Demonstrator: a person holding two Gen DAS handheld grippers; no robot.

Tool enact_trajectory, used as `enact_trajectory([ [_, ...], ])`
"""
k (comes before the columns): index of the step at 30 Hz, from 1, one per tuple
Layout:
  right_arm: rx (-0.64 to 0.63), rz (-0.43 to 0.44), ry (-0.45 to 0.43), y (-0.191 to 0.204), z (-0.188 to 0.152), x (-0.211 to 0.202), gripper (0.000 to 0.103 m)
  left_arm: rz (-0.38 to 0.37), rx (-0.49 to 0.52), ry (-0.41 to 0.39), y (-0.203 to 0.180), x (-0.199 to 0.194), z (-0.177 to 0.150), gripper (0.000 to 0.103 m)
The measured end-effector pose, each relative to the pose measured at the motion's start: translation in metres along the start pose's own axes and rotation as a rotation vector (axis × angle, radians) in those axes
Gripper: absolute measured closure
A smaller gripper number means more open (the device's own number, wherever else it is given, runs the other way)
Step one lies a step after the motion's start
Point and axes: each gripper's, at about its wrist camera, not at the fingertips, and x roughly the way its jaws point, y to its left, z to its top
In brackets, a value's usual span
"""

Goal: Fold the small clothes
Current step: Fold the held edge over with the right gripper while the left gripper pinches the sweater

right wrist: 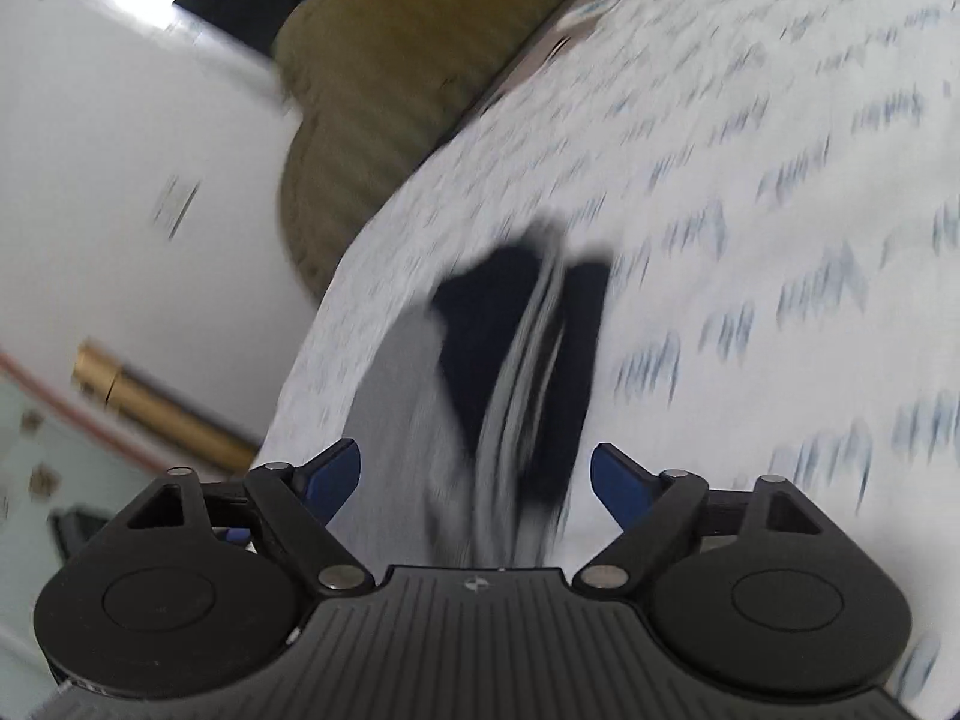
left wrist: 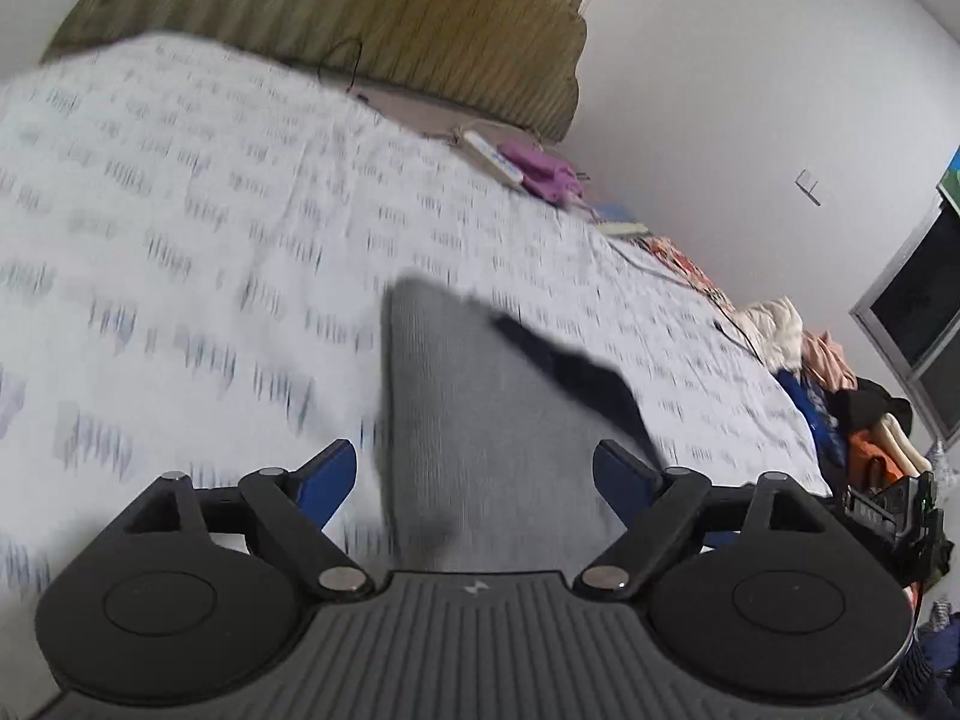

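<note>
A small grey garment (left wrist: 474,414) with a dark navy band (left wrist: 576,369) lies on the white patterned bedsheet (left wrist: 198,228). In the left wrist view it stretches away from between my left gripper's (left wrist: 474,468) blue fingertips (left wrist: 333,474), which stand wide apart and do not press on it. In the right wrist view the same garment (right wrist: 408,396) shows grey, navy (right wrist: 480,324) and striped folds ahead of my right gripper (right wrist: 477,468). Its jaws also stand wide, with the cloth lying loose between them. Both views are blurred.
An olive-green headboard (left wrist: 390,18) stands at the bed's far end. A purple item (left wrist: 540,165) and a white power strip (left wrist: 492,156) lie near the bed's edge. A pile of clothes (left wrist: 840,378) sits at the right. A white wall (right wrist: 120,150) and a brass tube (right wrist: 162,414) lie left of the bed.
</note>
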Motion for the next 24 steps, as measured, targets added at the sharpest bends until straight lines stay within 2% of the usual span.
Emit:
enact_trajectory([
  [3,0.013,-0.063,-0.031,-0.011,0.035,0.022,0.022,0.080,0.001,0.005,-0.002,0.038,0.028,0.016],
  [5,0.017,-0.114,-0.003,-0.015,0.050,0.050,0.023,0.195,-0.022,0.057,-0.003,0.076,0.042,0.017],
  [7,0.031,-0.153,0.036,-0.017,0.057,0.079,0.025,0.177,0.017,0.089,-0.002,0.104,0.046,0.017],
  [8,0.026,-0.145,0.040,-0.016,0.059,0.088,0.025,0.198,0.033,0.117,-0.004,0.119,0.047,0.017],
  [9,0.003,-0.125,0.037,-0.013,0.059,0.094,0.031,0.214,0.051,0.154,-0.005,0.134,0.047,0.018],
  [10,-0.002,-0.111,0.045,-0.011,0.060,0.101,0.064,0.206,0.065,0.175,-0.005,0.144,0.042,0.034],
  [11,0.003,-0.094,0.073,-0.011,0.059,0.107,0.080,0.197,0.081,0.167,-0.007,0.149,0.041,0.066],
  [13,-0.060,-0.108,0.082,-0.006,0.060,0.112,0.080,0.178,0.084,0.170,-0.010,0.150,0.048,0.083],
  [15,-0.106,-0.105,0.050,0.001,0.058,0.104,0.081,0.174,0.128,0.125,-0.018,0.141,0.055,0.090],
  [17,-0.109,-0.107,0.008,-0.001,0.059,0.098,0.081,0.195,0.148,0.109,-0.020,0.144,0.055,0.092],
  [19,-0.049,-0.127,0.024,-0.018,0.057,0.108,0.082,0.228,0.147,0.141,-0.011,0.159,0.047,0.091],
  [20,-0.028,-0.114,0.020,-0.025,0.052,0.107,0.081,0.226,0.156,0.118,-0.009,0.158,0.042,0.089],
  [21,-0.022,-0.111,0.001,-0.025,0.050,0.107,0.078,0.223,0.163,0.098,-0.010,0.154,0.039,0.088],
  [22,-0.013,-0.113,-0.010,-0.022,0.048,0.104,0.069,0.215,0.159,0.083,-0.011,0.148,0.038,0.088],
  [24,-0.033,-0.138,-0.035,-0.012,0.043,0.087,0.068,0.211,0.172,0.038,-0.014,0.128,0.036,0.087],
])
